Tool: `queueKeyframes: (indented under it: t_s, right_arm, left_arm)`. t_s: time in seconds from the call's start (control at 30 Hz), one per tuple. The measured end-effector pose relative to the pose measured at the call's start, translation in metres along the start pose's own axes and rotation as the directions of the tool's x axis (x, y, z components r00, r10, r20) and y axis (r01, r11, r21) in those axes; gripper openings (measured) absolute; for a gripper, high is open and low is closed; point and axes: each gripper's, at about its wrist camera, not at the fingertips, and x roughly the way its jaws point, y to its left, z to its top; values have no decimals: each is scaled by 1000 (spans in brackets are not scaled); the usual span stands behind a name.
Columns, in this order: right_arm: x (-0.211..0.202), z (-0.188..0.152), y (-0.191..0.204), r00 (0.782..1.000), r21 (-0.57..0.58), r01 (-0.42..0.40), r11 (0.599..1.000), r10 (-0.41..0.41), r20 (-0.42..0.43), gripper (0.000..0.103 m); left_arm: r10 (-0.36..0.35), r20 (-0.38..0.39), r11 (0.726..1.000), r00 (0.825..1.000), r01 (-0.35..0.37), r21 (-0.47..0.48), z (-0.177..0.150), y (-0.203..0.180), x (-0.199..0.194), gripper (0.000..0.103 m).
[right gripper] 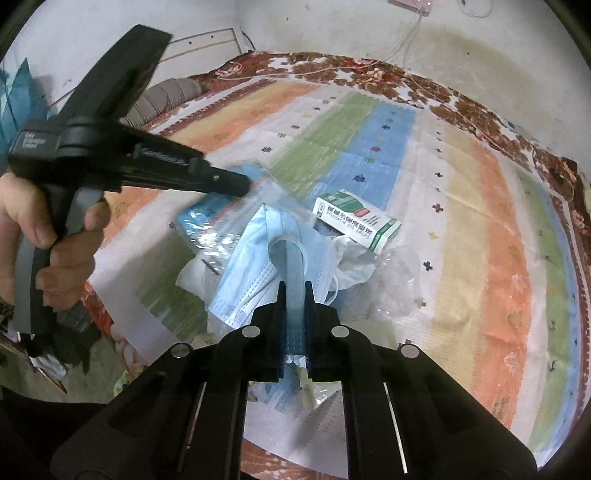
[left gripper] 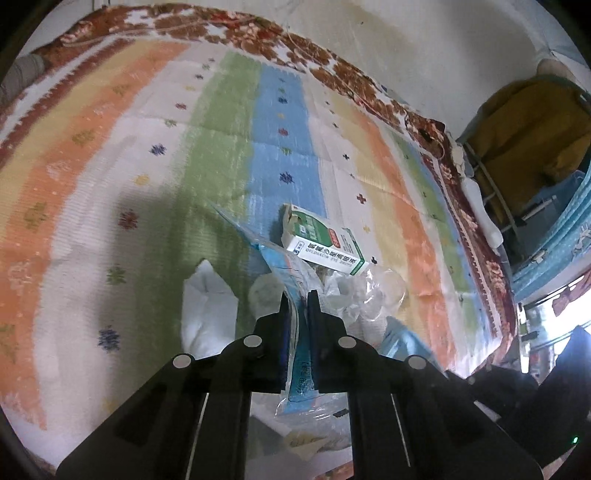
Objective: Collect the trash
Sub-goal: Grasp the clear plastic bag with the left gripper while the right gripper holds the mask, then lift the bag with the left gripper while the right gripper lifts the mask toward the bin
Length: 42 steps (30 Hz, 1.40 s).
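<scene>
My left gripper (left gripper: pixel 298 295) is shut on the edge of a clear plastic bag with blue print (left gripper: pixel 295 280); it also shows from the side in the right wrist view (right gripper: pixel 236 184), still pinching that bag (right gripper: pixel 207 225). My right gripper (right gripper: pixel 295 286) is shut on a fold of a light blue face mask (right gripper: pixel 255 266) and holds it over the bag. A white and green medicine box (left gripper: pixel 325 243) lies just beyond, also in the right wrist view (right gripper: pixel 356 219). Crumpled clear plastic (left gripper: pixel 373 299) and white tissue (left gripper: pixel 208 310) lie beside it.
All this lies on a bed with a striped coloured cloth (left gripper: pixel 110 166) over a brown flowered blanket (left gripper: pixel 369 85). A white wall (right gripper: pixel 369 33) runs behind. A yellow cloth on a rack (left gripper: pixel 532 129) stands off the bed's right side. A grey pillow (right gripper: pixel 162 98) lies at the far left.
</scene>
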Motion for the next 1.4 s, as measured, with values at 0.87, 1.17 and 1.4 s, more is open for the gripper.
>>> queueKeyframes:
  t_s: [0.87,1.17,1.4]
  right_arm:
    - [-93,-35,-27,997,136,-35,990,25,72,6]
    - [-130,-61,-17,992,181,-52,982,29,122,6]
    - [-148,-84,0,991,181,-36,983,12,135,6]
  left_arm:
    - [207,131,958,970,-228,174,-69,-72,-103,8]
    - [205,160,948,966,-237,214,-104,-99,-127,8]
    - [196,171,950,966,-230,210,-124,-109,-137,8]
